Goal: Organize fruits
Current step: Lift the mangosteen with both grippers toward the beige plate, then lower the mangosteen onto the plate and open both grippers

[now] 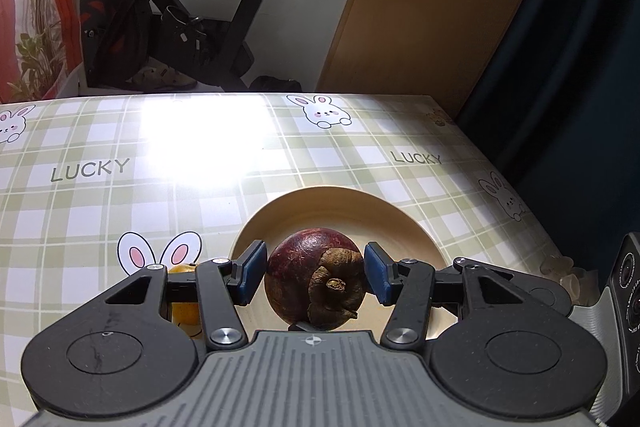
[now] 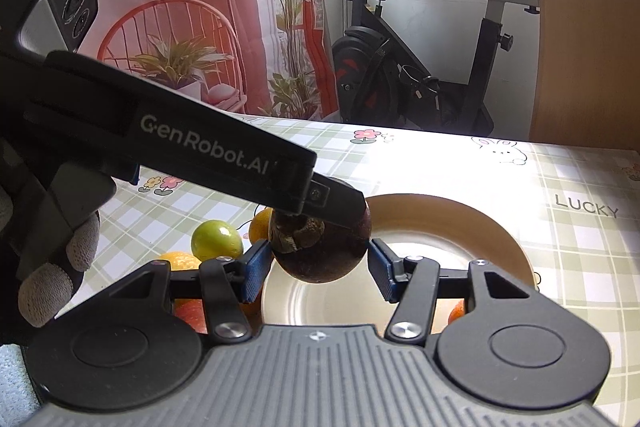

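Observation:
In the left wrist view my left gripper (image 1: 316, 275) is shut on a dark red mangosteen (image 1: 312, 267), its brown calyx facing the camera, held above a cream plate (image 1: 320, 195). The right wrist view shows my right gripper (image 2: 318, 267) shut on a mangosteen (image 2: 320, 259) over the same plate (image 2: 480, 227). There the left gripper (image 2: 344, 201) reaches in from the left, and its near finger crosses just over the top of that fruit. I cannot tell from that view what sits between the left fingers.
A green lime (image 2: 216, 239) and several oranges (image 2: 182, 261) lie on the checked tablecloth left of the plate; another orange (image 2: 456, 313) shows by its right side. A gloved hand (image 2: 60, 267) holds the left gripper. An exercise bike (image 2: 420, 67) stands behind the table.

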`<state>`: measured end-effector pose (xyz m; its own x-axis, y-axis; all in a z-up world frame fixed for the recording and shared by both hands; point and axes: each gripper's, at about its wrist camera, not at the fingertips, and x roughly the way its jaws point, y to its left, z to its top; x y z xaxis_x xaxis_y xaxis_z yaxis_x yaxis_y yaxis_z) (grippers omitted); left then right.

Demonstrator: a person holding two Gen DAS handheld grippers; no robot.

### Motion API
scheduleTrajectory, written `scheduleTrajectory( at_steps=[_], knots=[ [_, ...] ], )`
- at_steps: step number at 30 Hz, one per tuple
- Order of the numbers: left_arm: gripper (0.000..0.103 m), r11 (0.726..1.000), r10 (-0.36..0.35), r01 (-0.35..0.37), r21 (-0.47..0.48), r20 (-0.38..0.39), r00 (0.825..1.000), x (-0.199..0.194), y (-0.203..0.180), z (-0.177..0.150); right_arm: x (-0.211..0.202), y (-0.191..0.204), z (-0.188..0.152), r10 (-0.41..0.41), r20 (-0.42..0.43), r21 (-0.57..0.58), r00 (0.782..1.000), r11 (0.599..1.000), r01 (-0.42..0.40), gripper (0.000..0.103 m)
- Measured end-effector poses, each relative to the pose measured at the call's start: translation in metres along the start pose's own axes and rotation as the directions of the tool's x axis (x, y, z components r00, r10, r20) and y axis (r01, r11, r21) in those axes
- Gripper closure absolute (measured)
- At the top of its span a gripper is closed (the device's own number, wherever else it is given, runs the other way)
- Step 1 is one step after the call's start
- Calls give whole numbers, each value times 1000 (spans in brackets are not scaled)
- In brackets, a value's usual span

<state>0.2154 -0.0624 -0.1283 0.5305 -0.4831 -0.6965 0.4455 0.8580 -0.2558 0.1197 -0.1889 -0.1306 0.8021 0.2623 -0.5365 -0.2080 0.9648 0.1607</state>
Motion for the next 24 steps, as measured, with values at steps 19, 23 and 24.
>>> scheduleTrajectory(
  at_steps=[19, 23, 24],
  knots=[
    [46, 997, 56, -57, -60, -26, 998, 44, 20, 14, 57, -25, 8, -3, -72, 37, 997, 999, 6, 47],
    [47, 995, 53, -54, -81, -25, 998, 43, 22, 15, 62, -24, 10, -7, -66, 46, 998, 999, 10, 47],
    [47, 995, 53, -55, -80, -24, 998, 41, 22, 15, 63, -24, 11, -8, -67, 48, 998, 999, 11, 47]
  ],
)
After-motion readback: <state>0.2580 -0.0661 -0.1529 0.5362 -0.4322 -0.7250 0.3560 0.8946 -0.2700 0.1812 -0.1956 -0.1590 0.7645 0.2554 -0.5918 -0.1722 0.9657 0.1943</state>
